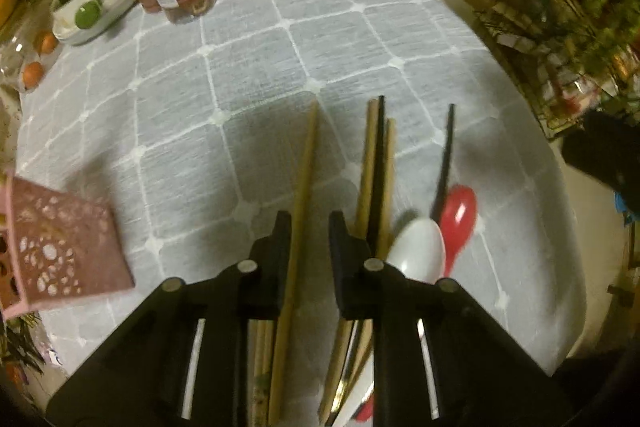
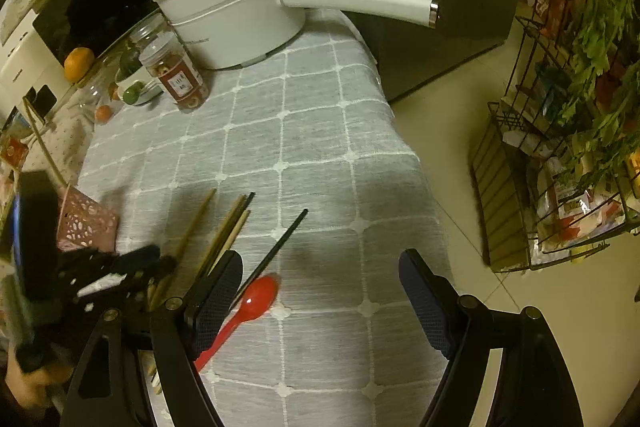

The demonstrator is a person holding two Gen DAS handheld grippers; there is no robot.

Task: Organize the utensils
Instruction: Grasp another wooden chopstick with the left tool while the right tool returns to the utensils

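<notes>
Left hand-held gripper (image 1: 306,223) nearly closed around one wooden chopstick (image 1: 303,187) at lower centre, contact unclear (motion blur). Could pinch only its edge and roll it into neighbouring chopsticks (image 1: 376,171). Right hand-held gripper (image 2: 320,283) wide, empty, beside red spoon (image 2: 256,297).

Dim yellowish light, soft shadows on cloth, fisheye edges dark & blurred

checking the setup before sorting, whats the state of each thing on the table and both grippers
left gripper: jaws narrow around a wooden chopstick, grip not clear
right gripper: open, empty
red spoon: lying flat
white spoon: lying flat
pink holder: tilted
jar: upright, lidded
white pot: upright
</notes>
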